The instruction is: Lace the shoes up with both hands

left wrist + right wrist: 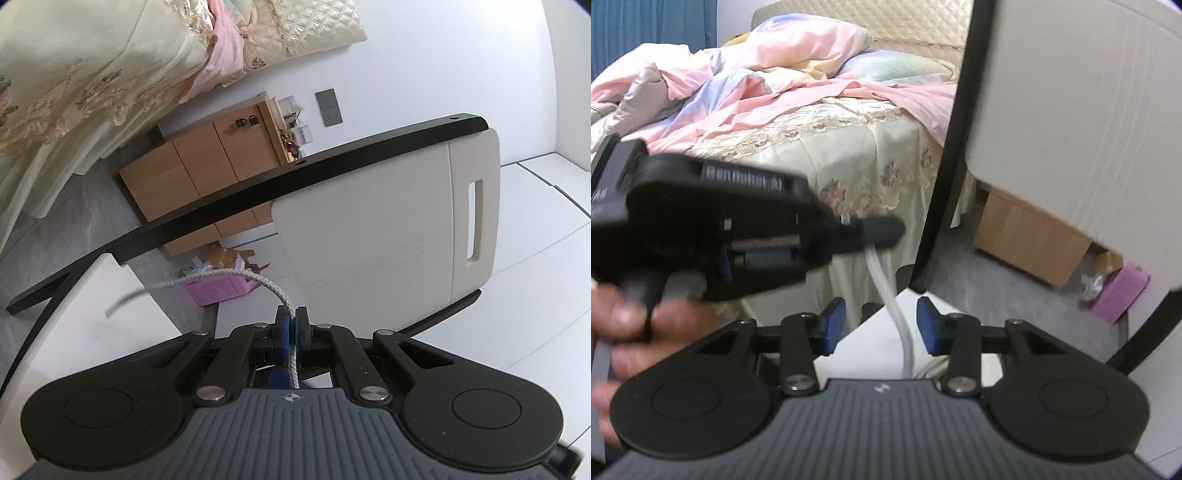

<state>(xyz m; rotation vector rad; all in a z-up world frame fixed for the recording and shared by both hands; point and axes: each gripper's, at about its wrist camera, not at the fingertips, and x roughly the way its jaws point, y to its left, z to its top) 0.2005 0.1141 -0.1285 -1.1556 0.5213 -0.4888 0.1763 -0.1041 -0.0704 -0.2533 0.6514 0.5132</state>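
1. Left tongs (291, 317): jaws pinched tight on the grey lace (258, 278). In the left wrist view the lace runs up between the blue pads at lower centre, arcs to the left and ends in a blurred free tip at mid left.
2. Right tongs (881, 325): jaws wide, nothing gripped. In the right wrist view the lace (886, 288) hangs down through the gap between my blue pads; I cannot tell if it brushes either one.
3. Same view, left of centre: my left tongs (882, 230) show from the side, lifted, the lace dropping from their tip toward bottom centre. My hand (639, 325) on their handle is at lower left, blurred.
4. Shoe: not in either view. I cannot see eyelets, so I cannot say how many are threaded or whether a knot exists.
5. Progress, as a judgement: one lace end is raised and under tension from below. This fits pulling slack through an eyelet or drawing out an end for tying. The pictures do not settle which.
6. Background: bed (820, 122), white chair (388, 229), wooden cabinet (207, 162).
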